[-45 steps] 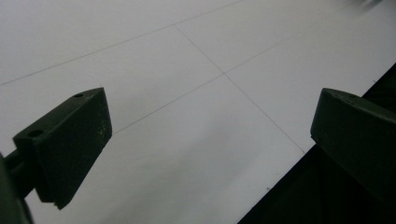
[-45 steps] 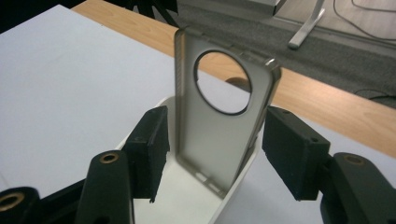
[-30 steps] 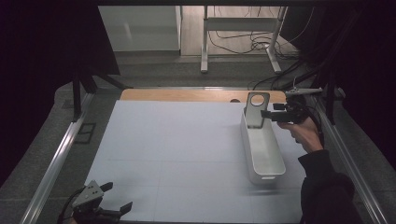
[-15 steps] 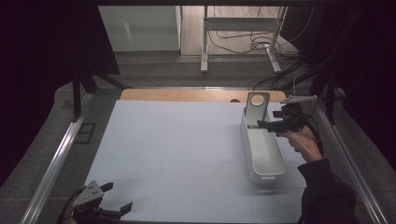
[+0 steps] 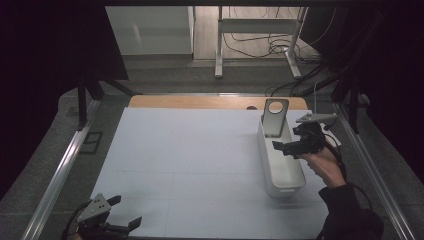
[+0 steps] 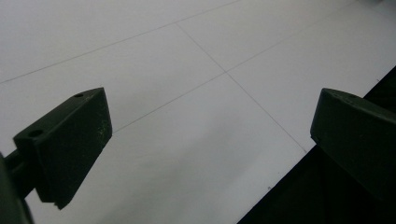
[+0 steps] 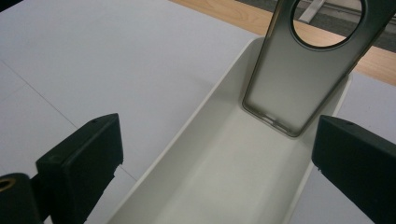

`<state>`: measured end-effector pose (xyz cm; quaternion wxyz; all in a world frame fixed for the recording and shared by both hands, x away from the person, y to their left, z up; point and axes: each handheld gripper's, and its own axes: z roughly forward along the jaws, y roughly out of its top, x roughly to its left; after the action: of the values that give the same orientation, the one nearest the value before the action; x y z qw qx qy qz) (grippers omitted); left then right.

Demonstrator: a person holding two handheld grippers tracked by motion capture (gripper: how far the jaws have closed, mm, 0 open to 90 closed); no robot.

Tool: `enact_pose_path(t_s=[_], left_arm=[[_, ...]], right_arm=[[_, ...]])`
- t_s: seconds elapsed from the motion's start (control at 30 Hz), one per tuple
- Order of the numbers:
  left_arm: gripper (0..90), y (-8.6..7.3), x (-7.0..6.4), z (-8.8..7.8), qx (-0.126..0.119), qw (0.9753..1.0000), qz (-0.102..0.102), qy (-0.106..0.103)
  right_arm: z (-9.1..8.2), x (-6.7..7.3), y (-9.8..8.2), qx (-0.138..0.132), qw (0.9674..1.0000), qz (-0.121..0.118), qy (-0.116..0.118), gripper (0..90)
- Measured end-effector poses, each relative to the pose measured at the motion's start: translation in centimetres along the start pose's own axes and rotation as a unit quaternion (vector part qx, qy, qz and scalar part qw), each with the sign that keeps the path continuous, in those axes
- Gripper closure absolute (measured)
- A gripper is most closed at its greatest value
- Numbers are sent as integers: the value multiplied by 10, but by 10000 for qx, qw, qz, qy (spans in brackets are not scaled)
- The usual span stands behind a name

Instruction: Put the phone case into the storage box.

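Phone case: a grey case with a round camera cut-out near its top, stood upright on its short edge inside the far end of the white tray; its back is leaned against the tray's far wall and its long axis runs up and down, cut-out uppermost.
Right gripper: released; the jaws have just been opening and are spread wide with nothing between them. It is held over the tray's right rim, just short of the case, and is aimed across the tray towards its left side.
Right gripper view: the case is seen beyond the two black pads, apart from both, with the tray's bare floor below.
Tray: long and narrow, its long axis run from the near side to the far side of the mat, on the right of the mat.
Left gripper: released, jaws wide and empty; it is held well apart from the tray, at the mat's near left corner.
Surface: a pale mat marked with thin grid lines, laid over a wooden tabletop that is bared beyond the tray's far end.
Room: dark at the sides; metal table legs and loose cables are seen on the floor far beyond the tray.
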<state>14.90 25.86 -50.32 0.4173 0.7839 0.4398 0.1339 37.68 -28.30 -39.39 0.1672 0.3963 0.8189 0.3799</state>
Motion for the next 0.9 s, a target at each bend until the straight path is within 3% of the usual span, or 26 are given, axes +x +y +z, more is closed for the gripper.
enact_pose_path(t_s=[0.53,0.9], left_arm=[[0,0,0,0,25,10000,6,5],[0,0,-1,1,33,10000,32,14]], right_arm=[[-9,30,-27,-9,10000,18,-32,0],[-15,42,-45,38,9999,-1,-130,0]])
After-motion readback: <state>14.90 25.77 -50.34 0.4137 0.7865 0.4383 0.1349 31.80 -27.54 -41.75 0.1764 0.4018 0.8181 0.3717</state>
